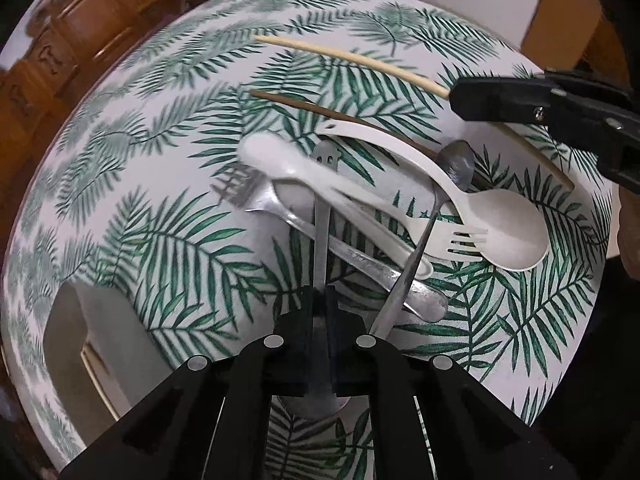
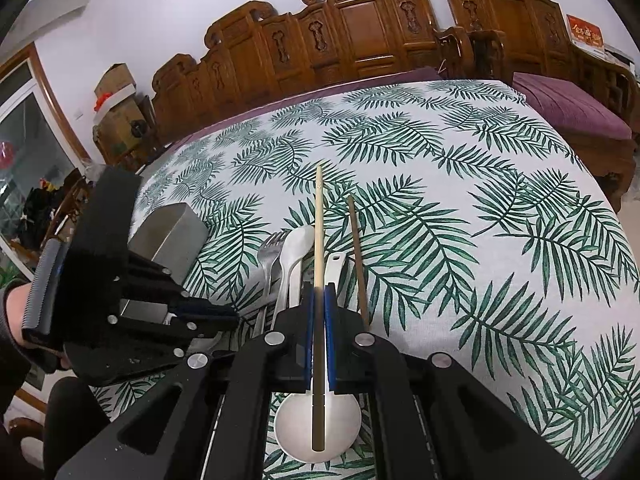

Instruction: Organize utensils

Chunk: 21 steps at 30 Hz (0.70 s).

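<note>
In the left wrist view, my left gripper is shut on the flat handle of a steel spoon, which points away over the pile. The pile holds a white plastic spoon, a white plastic fork, a steel fork, a small steel spoon and a dark chopstick. My right gripper is shut on a pale chopstick, whose tip sticks out over the cloth. In the left wrist view the right gripper enters from the upper right.
A steel utensil holder stands left of the pile, behind the left gripper. The table has a palm-leaf cloth. Carved wooden seats with a purple cushion line its far side. Cardboard boxes stand far left.
</note>
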Tool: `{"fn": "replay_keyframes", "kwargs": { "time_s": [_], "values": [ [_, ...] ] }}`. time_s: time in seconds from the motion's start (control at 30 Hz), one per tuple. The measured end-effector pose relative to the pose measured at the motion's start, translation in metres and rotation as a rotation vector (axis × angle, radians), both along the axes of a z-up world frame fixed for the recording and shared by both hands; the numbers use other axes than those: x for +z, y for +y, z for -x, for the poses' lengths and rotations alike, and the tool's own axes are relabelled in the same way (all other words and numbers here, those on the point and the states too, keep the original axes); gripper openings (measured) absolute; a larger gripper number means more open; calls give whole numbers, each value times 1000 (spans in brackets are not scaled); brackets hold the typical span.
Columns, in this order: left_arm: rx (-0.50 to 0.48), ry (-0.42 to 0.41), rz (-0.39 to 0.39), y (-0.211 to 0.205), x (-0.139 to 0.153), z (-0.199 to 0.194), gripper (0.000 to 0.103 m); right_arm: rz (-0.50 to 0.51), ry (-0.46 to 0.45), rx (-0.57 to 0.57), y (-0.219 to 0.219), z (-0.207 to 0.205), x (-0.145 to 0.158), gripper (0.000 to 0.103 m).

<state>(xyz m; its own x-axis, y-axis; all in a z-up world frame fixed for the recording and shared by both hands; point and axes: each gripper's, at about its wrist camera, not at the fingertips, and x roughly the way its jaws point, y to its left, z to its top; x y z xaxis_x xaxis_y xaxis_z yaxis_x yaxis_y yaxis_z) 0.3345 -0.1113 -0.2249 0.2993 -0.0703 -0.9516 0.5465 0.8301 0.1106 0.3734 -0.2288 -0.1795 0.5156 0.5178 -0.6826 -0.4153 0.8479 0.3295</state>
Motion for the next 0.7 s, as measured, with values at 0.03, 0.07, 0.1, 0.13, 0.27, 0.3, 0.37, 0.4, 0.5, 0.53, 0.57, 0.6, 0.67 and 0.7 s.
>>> {"fn": "replay_keyframes", "kwargs": {
  "time_s": [0.03,0.07,0.1,0.13,0.27,0.3,0.37,0.4,0.5,0.53,0.57,0.6,0.67,0.7],
  "values": [
    [10,-14,-4,1,3,3,4,-1,0,1,0,0,0,6],
    [26,-31,-8,4,7,4,4,0,0,3,1,0,0,6],
    [34,-39,-11,5,10,8,4,0,-1,5,2,1,0,6],
    [44,-50,-19,8,12,5,4,0,-1,8,2,1,0,6],
    [88,-79,-24,19,23,-5,4,-1,-1,11,3,2,1,6],
    [98,-85,-18,22,26,-6,4,-2,-2,11,3,2,2,6],
    [119,-98,-7,27,30,-12,4,-3,-3,12,4,2,2,6],
    [130,-99,4,29,32,-13,4,-5,-7,15,5,3,4,6],
    [165,-112,27,36,36,-13,4,-4,-16,23,10,5,6,6],
    [178,-114,38,38,37,-12,4,-4,-19,26,11,5,8,6],
    [194,-119,50,42,39,-11,4,-4,-23,29,13,7,9,6],
    [206,-124,60,45,41,-10,4,-3,-28,36,16,8,10,6],
    [230,-131,74,52,43,-7,4,4,-34,45,22,10,11,6],
    [241,-137,79,55,44,-6,4,7,-36,49,24,11,12,6]
  ]
}}
